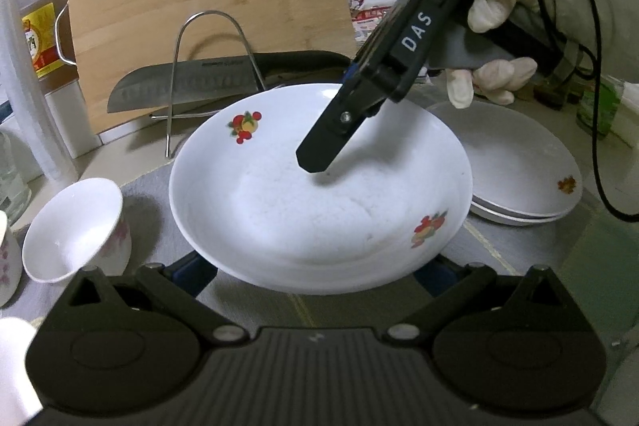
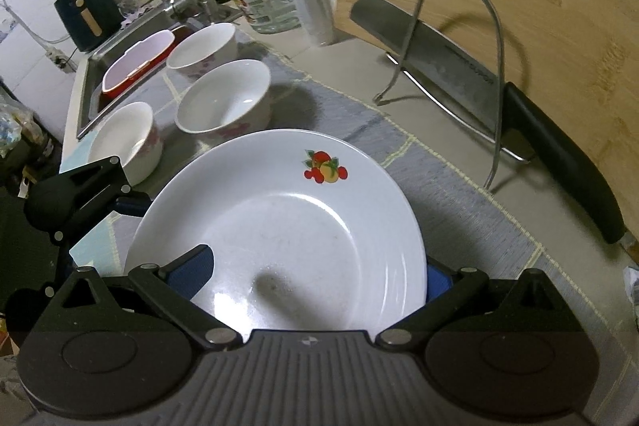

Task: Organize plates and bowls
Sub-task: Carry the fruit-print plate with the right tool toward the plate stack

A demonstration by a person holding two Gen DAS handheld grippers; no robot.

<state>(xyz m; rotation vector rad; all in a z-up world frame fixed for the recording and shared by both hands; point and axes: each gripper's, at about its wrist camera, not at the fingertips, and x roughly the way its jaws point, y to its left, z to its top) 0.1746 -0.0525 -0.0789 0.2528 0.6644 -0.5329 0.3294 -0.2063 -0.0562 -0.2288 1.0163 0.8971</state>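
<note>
- We have the white round ceramic plate with fruit decals [image 1: 319, 194] raised over the grey cloth-covered surface [image 2: 459, 194], pinched at opposite rims by both tools.
- Our left tool [image 1: 319, 276] clamps the near rim; our right tool [image 1: 319, 156] grips the far-right rim, one finger lying over the well.
- To our right and near lies the stack of white plates [image 1: 523, 162], the likely target; the gap between looks clear.
- The white ceramic bowls [image 2: 223, 102] stand left; the steel knife on its wire rack [image 2: 459, 70] behind.
</note>
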